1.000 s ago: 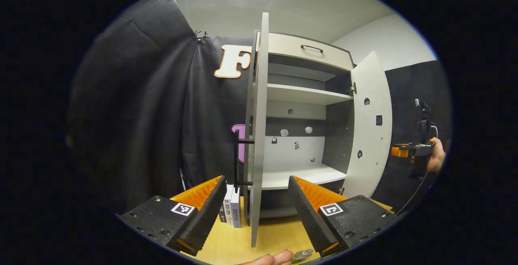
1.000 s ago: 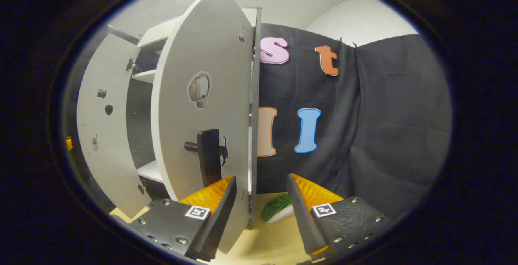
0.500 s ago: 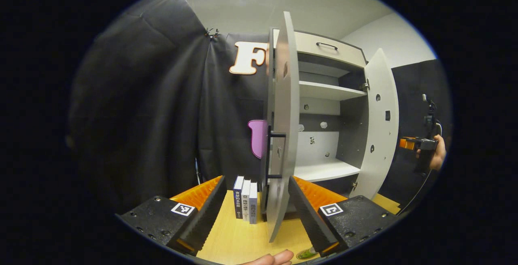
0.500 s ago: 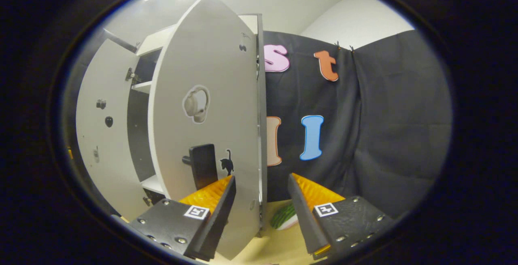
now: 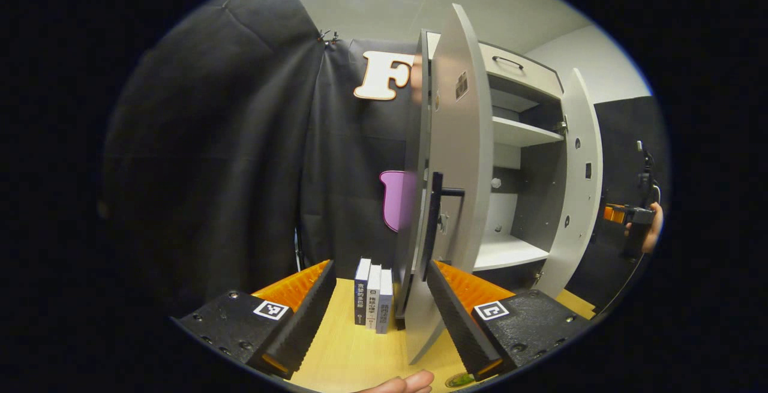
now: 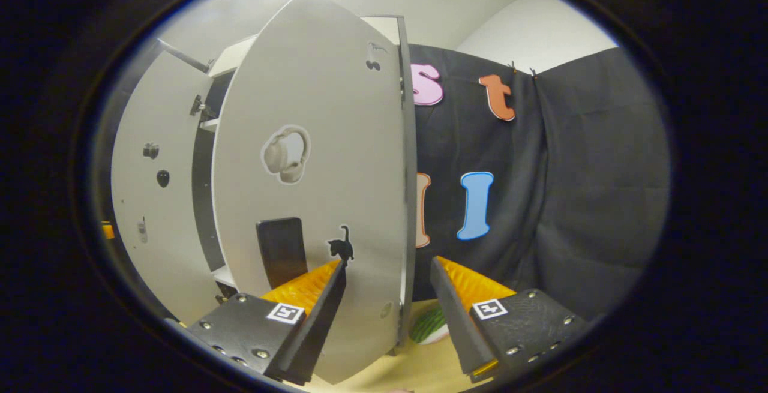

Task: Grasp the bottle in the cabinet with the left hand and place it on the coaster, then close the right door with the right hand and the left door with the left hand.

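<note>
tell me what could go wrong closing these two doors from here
1. The right gripper has its fingers open astride the right door edge, so a finger could get caught as the door swings shut.
2. The left gripper sits open beside the left door, close to the standing books; a wide sweep might topple them.

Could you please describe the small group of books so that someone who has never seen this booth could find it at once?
Start at the tall pale cabinet with both doors swung open, in the left gripper view. Just left of its left door, on the wooden tabletop, the books stand upright, spines outward. They are three slim volumes side by side, the darkest one on the left.
</note>
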{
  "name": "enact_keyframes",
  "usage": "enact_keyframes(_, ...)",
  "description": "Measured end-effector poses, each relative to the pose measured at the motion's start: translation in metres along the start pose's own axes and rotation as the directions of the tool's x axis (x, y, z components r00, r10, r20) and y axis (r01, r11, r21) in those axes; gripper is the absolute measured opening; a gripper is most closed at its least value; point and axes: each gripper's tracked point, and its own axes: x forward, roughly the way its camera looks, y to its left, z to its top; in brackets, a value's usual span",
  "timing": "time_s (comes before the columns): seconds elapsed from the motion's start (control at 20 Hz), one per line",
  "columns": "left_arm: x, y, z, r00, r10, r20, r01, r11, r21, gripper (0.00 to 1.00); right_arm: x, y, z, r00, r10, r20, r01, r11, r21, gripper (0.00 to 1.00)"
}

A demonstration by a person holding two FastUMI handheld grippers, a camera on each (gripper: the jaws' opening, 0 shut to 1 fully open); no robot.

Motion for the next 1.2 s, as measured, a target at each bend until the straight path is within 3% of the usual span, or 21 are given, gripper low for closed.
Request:
enact_keyframes(0.05, 0.004, 0.002, -0.001, 1.0, -0.001, -0.003, 0.001, 1.0, -0.002, 0.96, 0.003, 0.003, -0.001, 1.0, -0.003, 0.002, 0.003, 1.0, 0.003, 0.84)
enact_keyframes(0.15, 0.018, 0.01, -0.004, 1.0, -0.001, -0.01, 0.001, 1.0, -0.006, 0.93, 0.009, 0.006, -0.001, 1.0, -0.018, 0.01, 0.018, 1.0, -0.006, 0.96)
enact_keyframes(0.55, 0.064, 0.026, -0.012, 0.999, -0.017, -0.031, 0.015, 0.998, -0.055, 0.96, -0.01, -0.003, -0.017, 0.999, -0.05, 0.007, 0.05, 0.998, -0.023, 0.96)
enact_keyframes(0.7, 0.073, 0.006, -0.008, 0.998, -0.063, -0.026, 0.063, 0.997, -0.033, 0.96, -0.035, -0.009, -0.024, 0.999, -0.052, -0.01, 0.052, 0.999, 0.014, 0.94)
enact_keyframes(0.85, 0.074, -0.008, -0.001, 0.999, -0.045, 0.009, 0.044, 0.996, 0.075, 0.89, -0.073, -0.003, -0.029, 1.0, -0.002, -0.012, 0.003, 0.999, 0.055, 0.96)
enact_keyframes(0.9, 0.074, -0.012, -0.001, 0.999, -0.038, 0.01, 0.037, 0.995, 0.096, 0.93, -0.087, -0.004, -0.032, 1.0, 0.012, -0.016, -0.011, 0.999, 0.051, 0.96)
enact_keyframes(1.1, 0.072, -0.042, -0.013, 0.998, -0.056, -0.04, 0.058, 0.998, 0.037, 0.93, -0.142, -0.009, -0.047, 0.997, 0.026, -0.067, -0.023, 0.999, 0.045, 0.96)
enact_keyframes(1.15, 0.072, -0.048, -0.011, 0.998, -0.057, -0.038, 0.058, 0.998, 0.038, 0.89, -0.155, -0.01, -0.048, 0.997, 0.029, -0.071, -0.026, 0.999, 0.042, 0.96)
enact_keyframes(1.2, 0.073, -0.052, -0.009, 0.998, -0.052, -0.035, 0.054, 0.997, 0.051, 0.93, -0.166, -0.014, -0.048, 0.997, 0.024, -0.074, -0.022, 0.999, 0.032, 0.93)
